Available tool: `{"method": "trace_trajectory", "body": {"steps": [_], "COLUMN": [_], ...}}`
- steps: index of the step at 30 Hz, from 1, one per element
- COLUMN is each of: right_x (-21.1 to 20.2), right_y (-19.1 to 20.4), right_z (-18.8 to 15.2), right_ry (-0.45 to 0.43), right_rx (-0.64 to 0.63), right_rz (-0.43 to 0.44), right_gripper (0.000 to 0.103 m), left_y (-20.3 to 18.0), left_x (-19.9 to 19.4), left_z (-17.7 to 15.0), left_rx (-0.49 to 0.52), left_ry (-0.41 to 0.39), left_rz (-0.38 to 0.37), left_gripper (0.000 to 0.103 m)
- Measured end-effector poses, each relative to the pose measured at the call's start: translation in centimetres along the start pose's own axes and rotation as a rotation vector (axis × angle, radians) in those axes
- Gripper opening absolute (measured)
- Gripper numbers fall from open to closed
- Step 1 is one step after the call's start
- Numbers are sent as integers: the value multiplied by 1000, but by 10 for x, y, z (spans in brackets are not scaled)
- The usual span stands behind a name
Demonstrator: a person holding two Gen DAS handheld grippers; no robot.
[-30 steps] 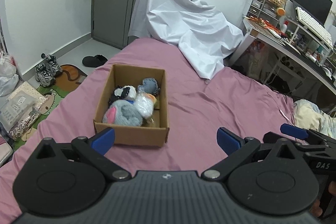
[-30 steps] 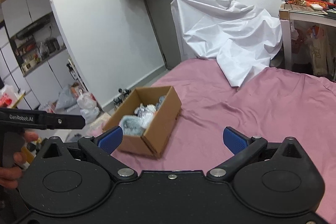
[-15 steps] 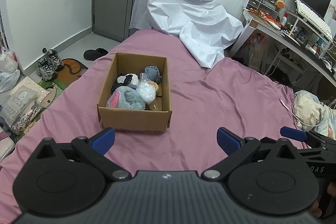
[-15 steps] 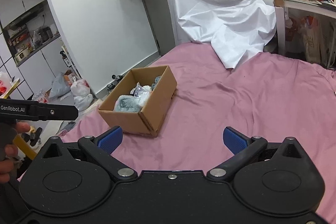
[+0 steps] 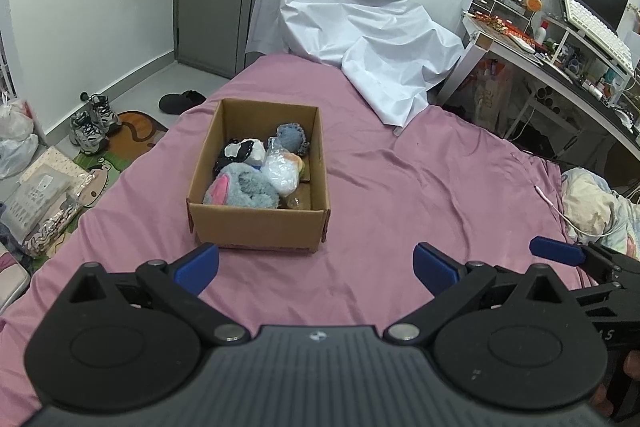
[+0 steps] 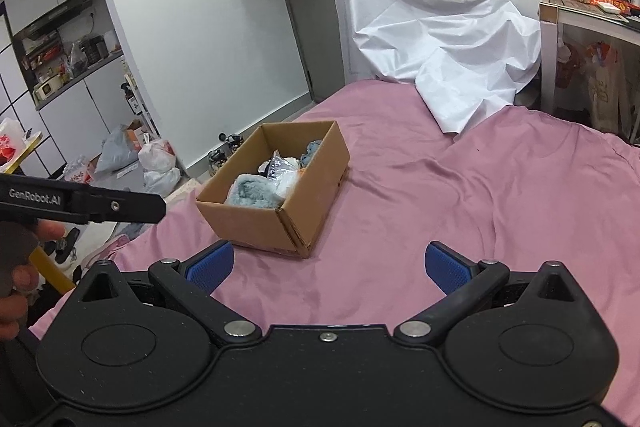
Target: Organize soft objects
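An open cardboard box [image 5: 256, 227] sits on the pink bed [image 5: 400, 195]. It holds several soft toys: a grey-blue plush with a pink ear [image 5: 240, 189], a black-and-white plush [image 5: 242, 151], a blue-grey plush [image 5: 291, 137] and a plastic-wrapped white one [image 5: 280, 171]. The box also shows in the right wrist view [image 6: 276, 223]. My left gripper [image 5: 316, 263] is open and empty, held above the bed in front of the box. My right gripper [image 6: 328, 263] is open and empty, to the right of the box.
A white sheet [image 5: 352, 27] drapes over something at the bed's far end. A cluttered desk [image 5: 560, 43] stands on the right. Shoes [image 5: 90, 123], bags and a mat lie on the floor to the left. A crumpled blanket [image 5: 596, 207] lies at the bed's right edge.
Both grippers have drawn back and up from the box, which now looks farther away. Both stay open and empty.
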State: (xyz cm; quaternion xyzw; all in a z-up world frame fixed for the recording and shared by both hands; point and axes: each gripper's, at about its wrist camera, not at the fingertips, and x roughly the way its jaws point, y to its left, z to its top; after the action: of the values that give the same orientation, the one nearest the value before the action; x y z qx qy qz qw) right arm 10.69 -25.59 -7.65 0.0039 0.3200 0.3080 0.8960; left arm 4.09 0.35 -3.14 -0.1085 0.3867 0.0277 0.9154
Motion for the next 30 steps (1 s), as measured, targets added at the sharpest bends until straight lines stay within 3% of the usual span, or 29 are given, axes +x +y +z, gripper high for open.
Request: {"method": "trace_trajectory", "body": {"steps": [30], "right_x": [-4], "right_y": [5], "right_z": [9], "right_ry": [-15], "right_rx": [-5], "right_rz": [-4], "right_gripper": [103], "left_y": [10], "left_x": [-5], "left_z": [1], "left_rx": [40], "left_ry": [-11], "left_rz": [61], "left_gripper": [102]}}
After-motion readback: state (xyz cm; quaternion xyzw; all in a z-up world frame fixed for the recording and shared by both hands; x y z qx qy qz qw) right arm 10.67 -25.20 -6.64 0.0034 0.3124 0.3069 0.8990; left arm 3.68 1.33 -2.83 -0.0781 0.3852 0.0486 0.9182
